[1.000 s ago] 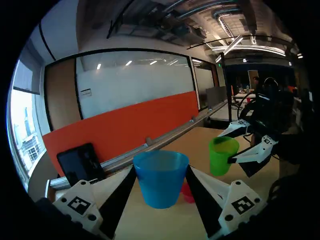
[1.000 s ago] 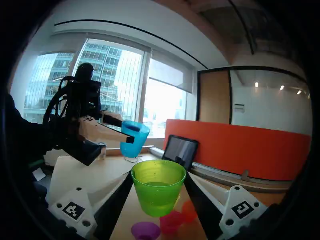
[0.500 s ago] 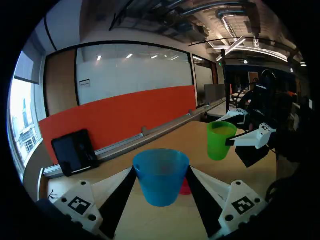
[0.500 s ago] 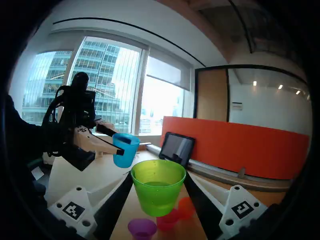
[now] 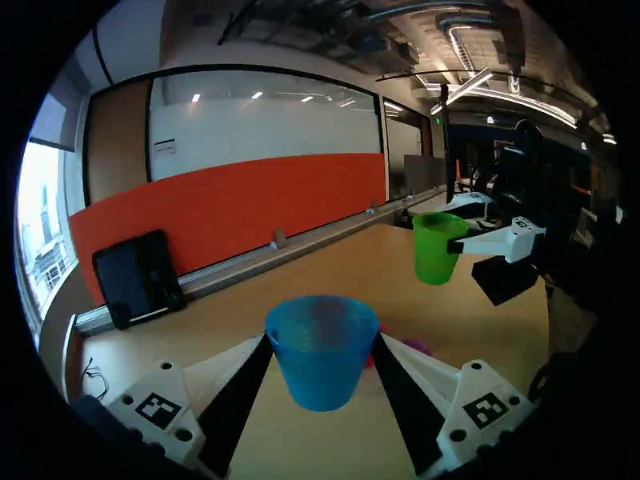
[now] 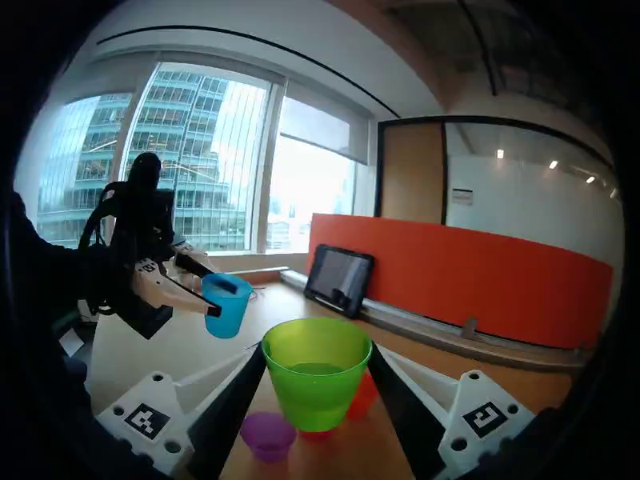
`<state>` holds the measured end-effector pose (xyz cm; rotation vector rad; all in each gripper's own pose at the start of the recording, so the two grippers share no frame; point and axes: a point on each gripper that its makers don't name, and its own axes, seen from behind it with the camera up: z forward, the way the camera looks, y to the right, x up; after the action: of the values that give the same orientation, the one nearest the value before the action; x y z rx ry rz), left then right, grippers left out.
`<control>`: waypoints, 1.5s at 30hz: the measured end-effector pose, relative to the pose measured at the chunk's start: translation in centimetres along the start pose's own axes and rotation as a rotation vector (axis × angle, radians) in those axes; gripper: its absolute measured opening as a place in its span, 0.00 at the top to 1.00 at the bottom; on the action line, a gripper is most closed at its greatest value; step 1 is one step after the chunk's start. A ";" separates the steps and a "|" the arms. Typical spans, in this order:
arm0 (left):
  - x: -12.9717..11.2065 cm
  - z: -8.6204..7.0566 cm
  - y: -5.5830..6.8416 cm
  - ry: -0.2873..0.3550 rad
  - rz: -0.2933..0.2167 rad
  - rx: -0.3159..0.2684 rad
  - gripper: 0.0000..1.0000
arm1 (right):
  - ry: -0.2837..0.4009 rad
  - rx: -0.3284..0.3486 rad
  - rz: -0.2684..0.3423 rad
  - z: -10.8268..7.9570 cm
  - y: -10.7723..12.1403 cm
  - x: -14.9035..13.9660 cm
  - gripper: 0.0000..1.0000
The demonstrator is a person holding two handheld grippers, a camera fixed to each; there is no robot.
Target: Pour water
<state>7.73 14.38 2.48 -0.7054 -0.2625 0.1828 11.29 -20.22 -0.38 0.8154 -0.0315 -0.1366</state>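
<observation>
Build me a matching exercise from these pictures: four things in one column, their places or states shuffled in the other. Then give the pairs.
Things:
1. blue cup
2. green cup
3. tablet
4. purple cup

Places or states:
a. propped at the foot of the orange panel
b. stands on the table, gripped by nothing
c. clamped in the left gripper
d. has liquid in it, clamped in the right gripper

Pairs: 1-c, 2-d, 3-a, 4-b.

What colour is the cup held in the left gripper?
The cup in the left gripper is blue; the left gripper view shows it best.
</observation>
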 end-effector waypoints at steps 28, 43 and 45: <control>-6.8 2.4 1.9 -0.131 0.016 -0.057 0.14 | -0.163 -0.040 0.033 -3.2 3.0 -6.4 0.08; -11.0 3.7 2.7 -0.235 0.031 -0.105 0.14 | -0.323 -0.006 0.052 -4.0 2.7 -11.9 0.08; -11.6 3.9 2.8 -0.247 0.031 -0.112 0.14 | -0.341 -0.002 0.052 -4.0 2.6 -12.5 0.08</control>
<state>-4.66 15.91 1.42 -0.7985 -0.5006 0.2872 -0.47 -13.92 -0.91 0.7808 -0.3736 -0.2257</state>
